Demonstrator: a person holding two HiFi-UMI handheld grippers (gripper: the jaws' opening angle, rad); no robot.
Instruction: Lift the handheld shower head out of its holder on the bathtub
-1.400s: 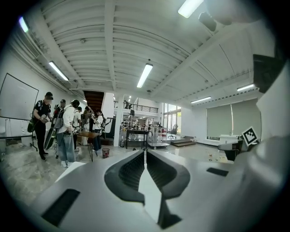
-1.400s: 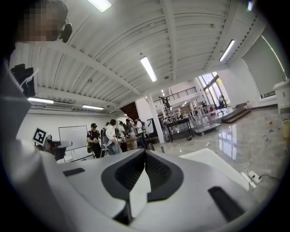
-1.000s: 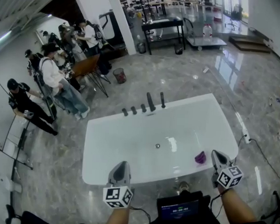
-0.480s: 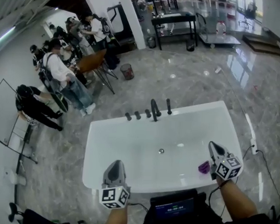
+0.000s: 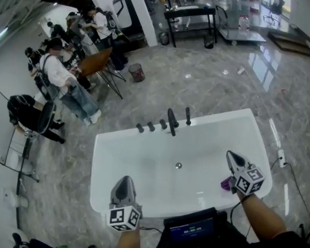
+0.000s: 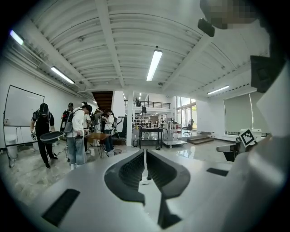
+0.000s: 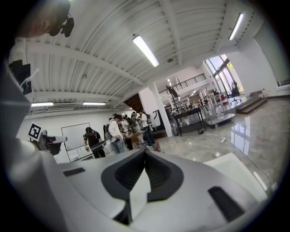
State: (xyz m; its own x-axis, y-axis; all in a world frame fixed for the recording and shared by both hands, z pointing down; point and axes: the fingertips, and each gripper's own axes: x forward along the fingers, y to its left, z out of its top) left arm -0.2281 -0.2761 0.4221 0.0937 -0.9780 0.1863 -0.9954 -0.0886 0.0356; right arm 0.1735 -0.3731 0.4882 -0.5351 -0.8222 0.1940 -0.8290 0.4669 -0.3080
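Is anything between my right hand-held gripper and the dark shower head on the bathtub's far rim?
Nothing visible does. Only the open basin of the white bathtub lies between the right hand-held gripper and the dark upright handheld shower head. The dark curved spout stands just left of it, off the path.

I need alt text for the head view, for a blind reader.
A white bathtub, seen from above, with dark fittings on its far rim. The left gripper and the right gripper, both shut, hover over its near side.
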